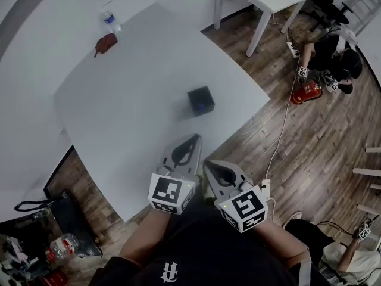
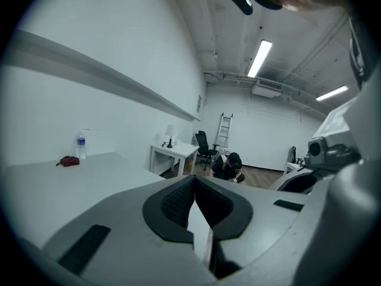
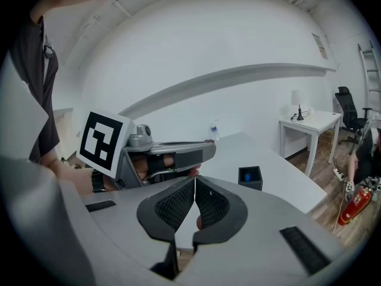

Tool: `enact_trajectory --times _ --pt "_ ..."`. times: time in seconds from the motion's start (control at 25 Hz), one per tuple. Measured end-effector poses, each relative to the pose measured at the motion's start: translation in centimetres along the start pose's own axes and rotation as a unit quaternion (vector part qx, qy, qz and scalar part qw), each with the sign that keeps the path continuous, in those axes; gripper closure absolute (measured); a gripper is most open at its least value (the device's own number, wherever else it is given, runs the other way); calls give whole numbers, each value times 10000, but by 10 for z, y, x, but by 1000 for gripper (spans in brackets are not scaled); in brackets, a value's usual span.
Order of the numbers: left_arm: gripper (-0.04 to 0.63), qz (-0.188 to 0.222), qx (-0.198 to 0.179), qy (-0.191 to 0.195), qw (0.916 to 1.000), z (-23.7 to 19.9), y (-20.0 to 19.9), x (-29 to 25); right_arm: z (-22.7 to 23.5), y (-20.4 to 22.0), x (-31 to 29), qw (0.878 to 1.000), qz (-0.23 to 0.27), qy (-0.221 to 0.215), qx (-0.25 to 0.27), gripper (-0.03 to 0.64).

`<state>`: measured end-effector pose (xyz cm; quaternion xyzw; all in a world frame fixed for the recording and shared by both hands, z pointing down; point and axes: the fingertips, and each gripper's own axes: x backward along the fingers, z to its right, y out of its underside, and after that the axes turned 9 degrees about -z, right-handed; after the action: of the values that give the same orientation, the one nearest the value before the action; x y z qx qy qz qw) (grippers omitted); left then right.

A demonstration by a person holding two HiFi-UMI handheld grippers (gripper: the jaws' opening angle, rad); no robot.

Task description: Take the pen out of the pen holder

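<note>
Pen holder [image 1: 201, 100] well beyond left claw [image 1: 194, 137], right claw [image 1: 207, 165]

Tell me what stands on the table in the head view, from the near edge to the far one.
Pen holder → red item → bottle.

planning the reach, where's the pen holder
Head view: the pen holder stands on the table toward its right side, ahead of the left gripper.
</note>
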<state>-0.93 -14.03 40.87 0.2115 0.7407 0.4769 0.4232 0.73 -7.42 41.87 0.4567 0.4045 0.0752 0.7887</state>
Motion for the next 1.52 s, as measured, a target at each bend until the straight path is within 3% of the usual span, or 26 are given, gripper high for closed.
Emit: enact_trajectory --times 0.24,0.52,0.88,1.0,1.2,1.52 --pt "589 -157 54 96 9998 -25 5 -40 22 2 -26 9993 -263 52 -279 601" --pt "588 -543 -168 80 9984 -38 31 -87 46 16 -44 9963 -561 122 -641 601" --pt "584 -1054 -1142 -332 9873 -55 65 -134 66 38 -61 9912 -825 113 -1028 601" --pt "517 -1194 -1419 -356 9820 -55 74 -144 68 42 -65 9901 -876 112 -1092 601" --pt "494 -1419 -1803 -412 9725 -56 89 -159 75 46 -67 9883 -935 150 -1192 601" --pt "497 -1591 -2017 -566 9648 -66 99 -170 79 51 -70 9863 -1029 198 -1271 601"
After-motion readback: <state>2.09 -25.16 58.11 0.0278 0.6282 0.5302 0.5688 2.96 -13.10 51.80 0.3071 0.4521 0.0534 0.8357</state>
